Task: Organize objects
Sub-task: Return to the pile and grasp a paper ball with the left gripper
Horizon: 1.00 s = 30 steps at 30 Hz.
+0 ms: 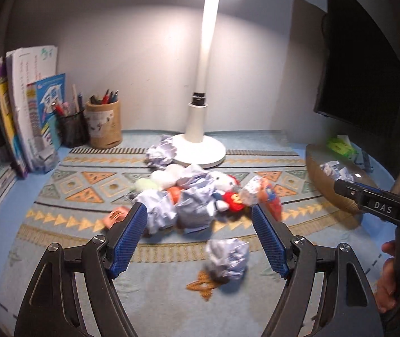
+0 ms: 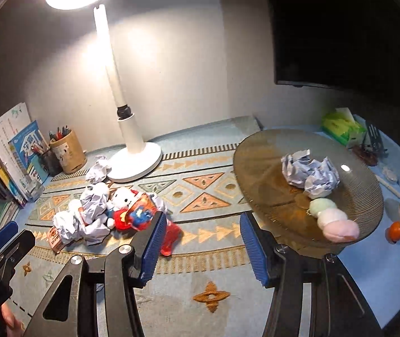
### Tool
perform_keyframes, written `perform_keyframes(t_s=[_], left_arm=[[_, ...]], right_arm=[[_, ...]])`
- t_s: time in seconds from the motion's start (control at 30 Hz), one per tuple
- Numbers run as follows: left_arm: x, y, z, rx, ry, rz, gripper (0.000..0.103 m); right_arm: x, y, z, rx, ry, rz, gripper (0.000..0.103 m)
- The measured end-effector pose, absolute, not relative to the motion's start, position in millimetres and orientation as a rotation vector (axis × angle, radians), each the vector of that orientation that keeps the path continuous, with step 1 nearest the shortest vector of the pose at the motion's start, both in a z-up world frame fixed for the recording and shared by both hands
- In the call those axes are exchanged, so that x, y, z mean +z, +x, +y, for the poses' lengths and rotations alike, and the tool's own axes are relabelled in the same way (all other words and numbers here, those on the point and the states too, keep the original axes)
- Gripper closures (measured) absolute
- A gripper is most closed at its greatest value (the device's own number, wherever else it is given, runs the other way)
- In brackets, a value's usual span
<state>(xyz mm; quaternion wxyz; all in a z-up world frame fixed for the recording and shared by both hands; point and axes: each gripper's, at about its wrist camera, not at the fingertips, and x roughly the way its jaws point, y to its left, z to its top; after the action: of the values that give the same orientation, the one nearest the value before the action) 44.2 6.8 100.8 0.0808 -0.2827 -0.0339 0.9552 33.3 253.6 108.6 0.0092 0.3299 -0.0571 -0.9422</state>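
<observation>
A heap of crumpled paper balls (image 1: pixel 160 210) and plush toys, among them a white plush in red (image 1: pixel 225 193), lies mid-mat. My left gripper (image 1: pixel 198 210) is open in front of the heap. One blurred paper ball (image 1: pixel 228 258) lies on the mat between its fingers, and neither pad presses on it. In the right wrist view the same heap (image 2: pixel 84 216) and white plush (image 2: pixel 124 199) sit to the left. My right gripper (image 2: pixel 202 219) is open and holds nothing. It hovers beside a brown glass plate (image 2: pixel 256 151) that holds crumpled paper (image 2: pixel 309 171) and a pastel plush skewer (image 2: pixel 332 219).
A white lamp (image 2: pixel 135 157) stands at the back of the patterned mat (image 2: pixel 200 280). Pen cups (image 1: pixel 103 126) and upright books (image 1: pixel 22 106) fill the back left. A dark monitor (image 1: pixel 363 70), a green tissue pack (image 2: pixel 340 126) and an orange ball (image 2: pixel 395 231) are on the right.
</observation>
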Motion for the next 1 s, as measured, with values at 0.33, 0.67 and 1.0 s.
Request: perform_keyframes(t_s=[0.33,0.67,1.0], left_arm=[[43,34,-21,2.877,-0.962,-0.168,0.027],[41,32,-18,2.823,-0.967,-0.153,0.027],[40,31,-21,2.791,-0.966,-0.187,0.027]], right_arm=[[45,20,221,-2.872,1.108,-0.108,0.050],[44,22,217,-2.891,1.068,-0.067,0.037],[44,24,215,-2.846,1.045,-0.071,0.037]])
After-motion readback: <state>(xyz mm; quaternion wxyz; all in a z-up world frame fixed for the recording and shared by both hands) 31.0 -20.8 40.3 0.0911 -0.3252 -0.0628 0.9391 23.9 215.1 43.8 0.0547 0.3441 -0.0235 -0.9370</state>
